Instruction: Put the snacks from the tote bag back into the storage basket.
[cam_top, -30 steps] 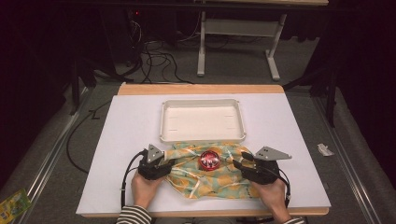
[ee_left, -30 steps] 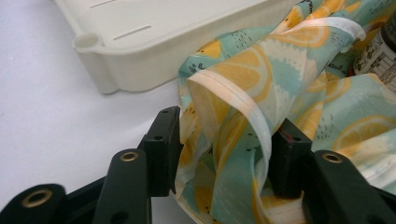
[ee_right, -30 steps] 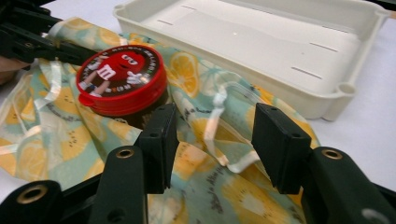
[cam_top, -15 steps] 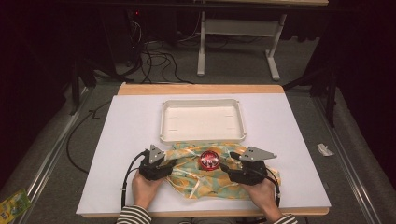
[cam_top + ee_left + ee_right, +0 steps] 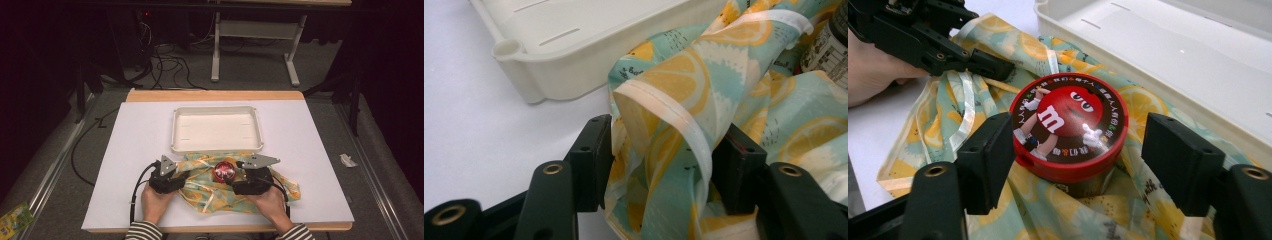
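Observation:
A round tin with a red cartoon lid stands upright on a lemon-print cloth at the table's near middle. My right gripper is open, one jaw on each side of the tin, with neither touching it. My left gripper sits at the cloth's left edge, jaws pressed against a thick upright fold of the cloth. The right gripper view has the left gripper at the upper left, over the cloth.
An empty white tray lies just beyond the cloth, its near wall touching the fabric. A white board covers the tabletop. Cables and a table frame stand on the floor behind.
My right gripper has slid left from the cloth's right side until its jaws flank the tin. The left gripper has stayed at the cloth's left edge.

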`<state>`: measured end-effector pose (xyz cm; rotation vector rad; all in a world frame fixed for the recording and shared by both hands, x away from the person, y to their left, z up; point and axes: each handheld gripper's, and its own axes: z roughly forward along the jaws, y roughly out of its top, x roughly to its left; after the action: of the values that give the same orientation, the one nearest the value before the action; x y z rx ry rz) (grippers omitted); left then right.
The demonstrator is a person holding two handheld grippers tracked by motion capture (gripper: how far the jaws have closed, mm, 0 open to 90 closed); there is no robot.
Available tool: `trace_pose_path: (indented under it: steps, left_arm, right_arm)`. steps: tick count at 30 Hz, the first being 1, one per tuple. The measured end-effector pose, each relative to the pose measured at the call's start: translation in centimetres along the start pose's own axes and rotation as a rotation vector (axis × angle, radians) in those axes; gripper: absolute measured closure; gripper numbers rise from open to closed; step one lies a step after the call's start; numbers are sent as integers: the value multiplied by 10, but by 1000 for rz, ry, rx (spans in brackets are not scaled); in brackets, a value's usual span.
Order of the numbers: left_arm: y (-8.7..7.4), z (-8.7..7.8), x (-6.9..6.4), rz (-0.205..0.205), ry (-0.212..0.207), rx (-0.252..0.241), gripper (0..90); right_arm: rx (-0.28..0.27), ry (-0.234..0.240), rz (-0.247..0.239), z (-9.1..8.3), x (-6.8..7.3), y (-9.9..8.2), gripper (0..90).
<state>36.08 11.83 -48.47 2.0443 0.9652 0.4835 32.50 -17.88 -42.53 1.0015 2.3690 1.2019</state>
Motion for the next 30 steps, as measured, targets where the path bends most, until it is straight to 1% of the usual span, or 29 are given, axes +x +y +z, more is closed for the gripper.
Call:
trace_pose_path:
  steps: [1,2,4,9,10,14,15,16,17,19,22,27,30]
  left_arm:
    - [0,0,0,-2,-3,-1,467]
    - [0,0,1,-4,-4,2,468]
    - [0,0,0,-5,-2,2,468]
    - [0,1,-3,30,14,6,461]
    - [0,1,-4,30,15,6,461]
    - [0,1,-2,20,10,7,455]
    - [0,1,-2,20,10,6,455]
    - [0,1,-2,21,11,8,455]
    - [0,1,-3,23,14,7,454]
    - [0,0,-2,22,13,4,448]
    - [0,0,-2,16,14,-2,438]
    - [0,0,-4,31,20,3,438]
    - [0,0,-4,30,20,-2,438]
  right_arm:
    - [5,-2,-4,1,0,1,282]
    - [9,3,2,2,1,2,274]
    - [19,0,-17,4,2,4,244]
    - [37,15,-15,13,3,9,231]
    - [39,19,-21,16,4,11,233]
    - [61,9,-34,22,5,16,239]
    - [79,4,-43,25,4,16,241]
    - [79,6,-52,27,3,16,242]
    - [97,10,-52,29,3,15,241]
    - [97,5,-56,33,4,13,240]
    - [99,3,-63,33,4,13,240]
    - [105,8,-76,36,4,12,244]
    - [105,9,-92,36,4,12,252]
